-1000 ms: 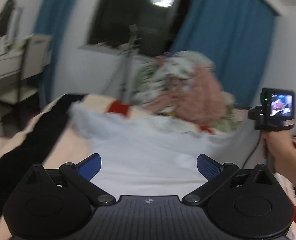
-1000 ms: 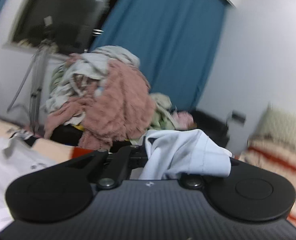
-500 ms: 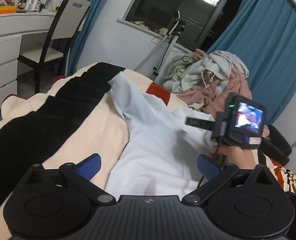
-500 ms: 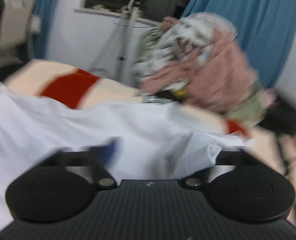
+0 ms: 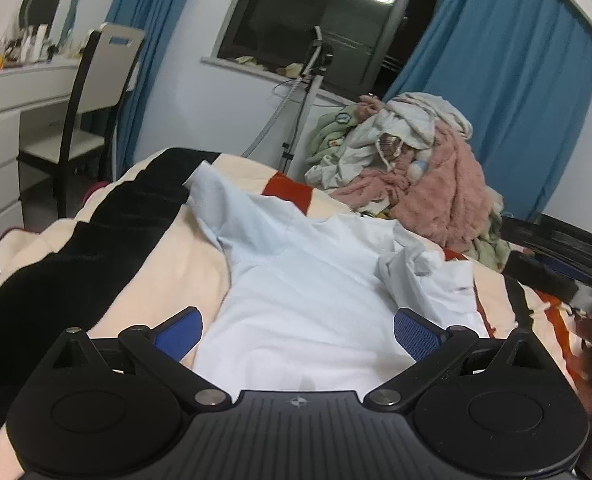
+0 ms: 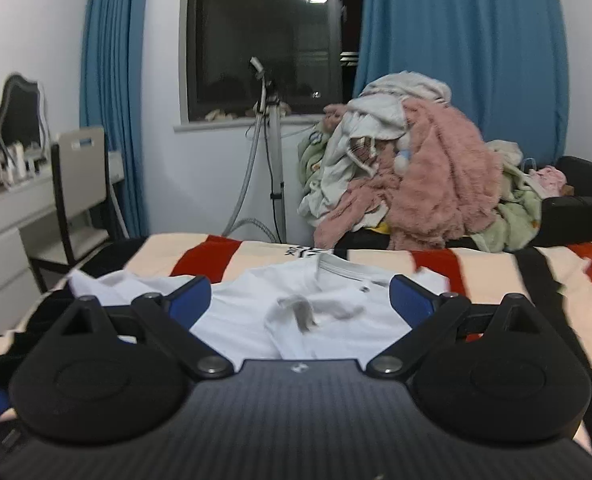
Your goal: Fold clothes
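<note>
A pale blue-white polo shirt (image 5: 304, 280) lies spread on the striped bedspread, its left sleeve stretched out and its right sleeve bunched up (image 5: 412, 264). It also shows in the right wrist view (image 6: 296, 304), collar away from me. My left gripper (image 5: 296, 330) is open and empty, just above the shirt's lower part. My right gripper (image 6: 300, 298) is open and empty, held back from the shirt.
The bedspread (image 6: 536, 276) has cream, red and black stripes. A pile of pink and pale clothes (image 6: 412, 184) sits beyond the bed's far edge. A garment steamer stand (image 6: 274, 160), a chair (image 6: 80, 184) and a white dresser (image 5: 0, 128) stand at the left.
My right gripper has let go of the shirt's right sleeve and pulled back. The sleeve now lies bunched on the shirt. My left gripper stays open over the shirt.
</note>
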The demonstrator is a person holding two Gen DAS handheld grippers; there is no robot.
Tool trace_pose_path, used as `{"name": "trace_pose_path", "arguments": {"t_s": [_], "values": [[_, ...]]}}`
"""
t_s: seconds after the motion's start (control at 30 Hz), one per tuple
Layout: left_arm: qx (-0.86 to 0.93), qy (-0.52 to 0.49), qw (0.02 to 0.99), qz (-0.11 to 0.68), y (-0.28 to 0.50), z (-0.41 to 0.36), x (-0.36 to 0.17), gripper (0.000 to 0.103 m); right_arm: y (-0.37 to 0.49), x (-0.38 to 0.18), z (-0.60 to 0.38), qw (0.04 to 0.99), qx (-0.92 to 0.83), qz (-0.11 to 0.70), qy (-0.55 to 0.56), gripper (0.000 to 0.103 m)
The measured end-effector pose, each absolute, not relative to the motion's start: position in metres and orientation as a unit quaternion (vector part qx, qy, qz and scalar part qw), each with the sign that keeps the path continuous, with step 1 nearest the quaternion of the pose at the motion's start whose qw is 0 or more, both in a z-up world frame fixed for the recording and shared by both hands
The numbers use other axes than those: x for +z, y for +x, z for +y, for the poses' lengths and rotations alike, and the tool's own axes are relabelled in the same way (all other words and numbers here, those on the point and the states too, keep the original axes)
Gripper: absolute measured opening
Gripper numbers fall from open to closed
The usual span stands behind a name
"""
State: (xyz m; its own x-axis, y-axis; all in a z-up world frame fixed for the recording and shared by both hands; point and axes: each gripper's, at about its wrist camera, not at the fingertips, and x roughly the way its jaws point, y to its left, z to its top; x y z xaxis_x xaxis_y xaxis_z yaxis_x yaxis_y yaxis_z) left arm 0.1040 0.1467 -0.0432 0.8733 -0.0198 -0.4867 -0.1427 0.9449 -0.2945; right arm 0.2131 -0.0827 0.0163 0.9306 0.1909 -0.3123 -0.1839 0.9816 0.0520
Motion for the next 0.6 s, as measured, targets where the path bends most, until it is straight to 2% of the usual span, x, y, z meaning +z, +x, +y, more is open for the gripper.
{"name": "trace_pose_path", "arguments": {"t_s": [0.13, 0.33, 0.47, 0.6], "values": [[0.013, -0.142, 0.957, 0.253, 0.087, 0.129, -0.035, 0.103, 0.136, 0.021, -0.119, 0.984, 0.092, 0.149, 0.018, 0.097], [-0.017, -0.115, 0.961, 0.253, 0.054, 0.096, -0.023, 0.102, 0.039, -0.002, -0.156, 0.981, 0.096, 0.162, 0.043, 0.097], [-0.039, -0.100, 0.962, 0.252, 0.034, 0.074, -0.021, 0.102, -0.004, -0.018, -0.169, 0.982, 0.084, 0.161, 0.059, 0.097], [-0.051, -0.071, 0.960, 0.264, 0.025, 0.051, -0.026, 0.099, -0.021, -0.006, -0.193, 0.986, 0.059, 0.137, 0.077, 0.097]]}}
